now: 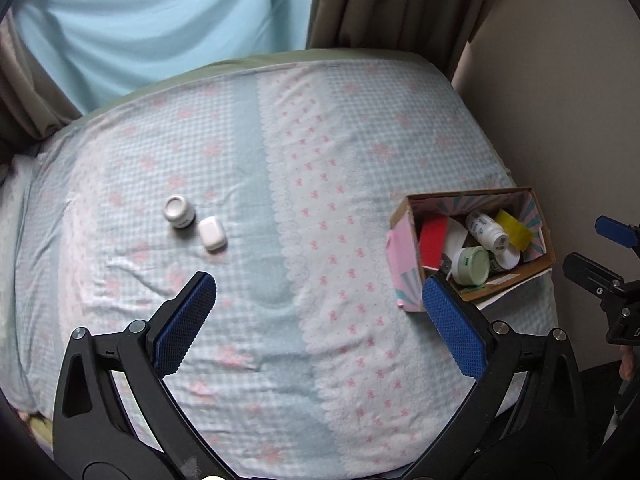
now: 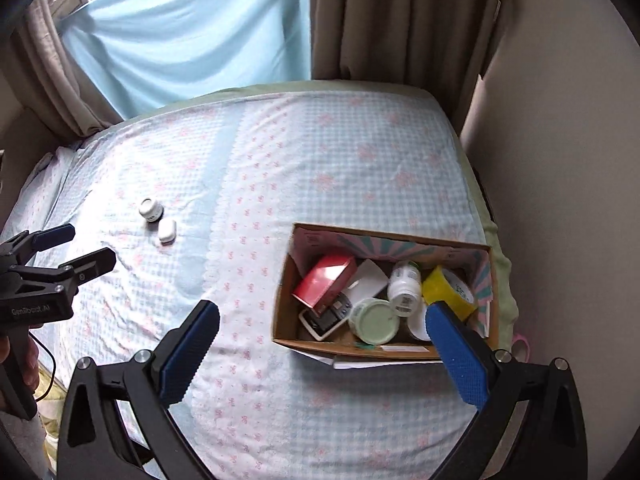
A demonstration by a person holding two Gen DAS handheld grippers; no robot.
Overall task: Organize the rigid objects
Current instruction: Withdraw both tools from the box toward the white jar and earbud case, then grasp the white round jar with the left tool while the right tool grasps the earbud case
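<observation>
Bed (image 1: 280, 200): 2 grippers (image 1: 316, 304) (image 2: 320, 336) agape; jar (image 1: 180, 211), probably.

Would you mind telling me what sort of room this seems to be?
Most likely a bedroom: a bed with a bow-patterned sheet, brown curtains behind it, and a cardboard box of household items on it.

On the bed (image 2: 320, 160), a small jar (image 1: 179, 211) and an earbud case (image 1: 212, 233) sit touching, left of centre. Well apart to their right, near the bed's edge by the wall, stands a cardboard box (image 2: 288, 280) holding a bottle (image 2: 405, 286), a tape roll (image 2: 450, 290), a lidded tub (image 2: 374, 320) and a carton (image 2: 326, 280).
</observation>
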